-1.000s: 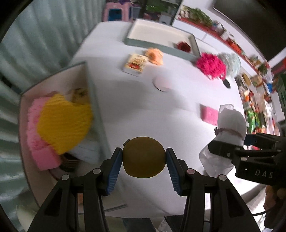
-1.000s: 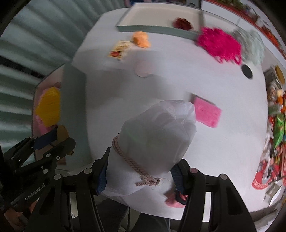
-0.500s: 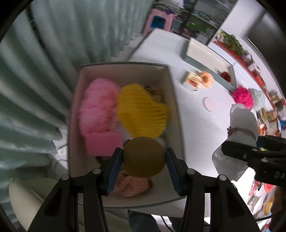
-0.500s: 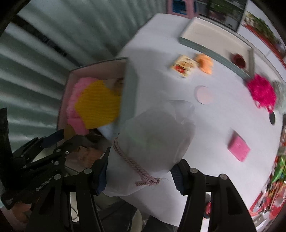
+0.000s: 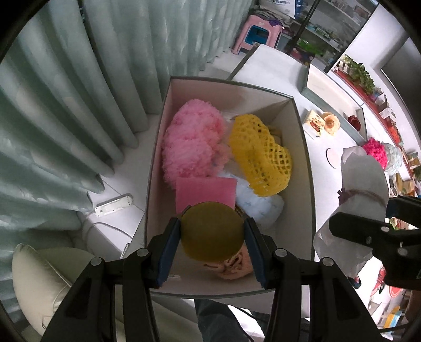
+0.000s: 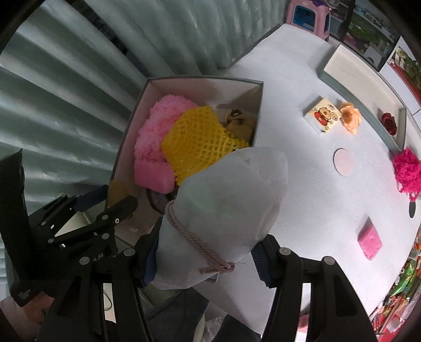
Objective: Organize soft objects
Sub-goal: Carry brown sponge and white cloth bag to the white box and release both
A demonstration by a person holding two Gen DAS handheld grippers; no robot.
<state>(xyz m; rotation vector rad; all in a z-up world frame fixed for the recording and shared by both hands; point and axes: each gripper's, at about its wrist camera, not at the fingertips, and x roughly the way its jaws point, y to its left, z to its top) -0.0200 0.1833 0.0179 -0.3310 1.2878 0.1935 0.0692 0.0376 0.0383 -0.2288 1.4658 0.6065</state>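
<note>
Yellow foam net (image 5: 260,155) and pink sponge (image 5: 205,193) crowd the box (image 5: 306,168).

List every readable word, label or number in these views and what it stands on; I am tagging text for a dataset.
None can be read for certain.
Left gripper: pale lettering on its body, too small and skewed.
Cartoon card: a picture, any words too small.
Shelf packages: print blurred.
</note>
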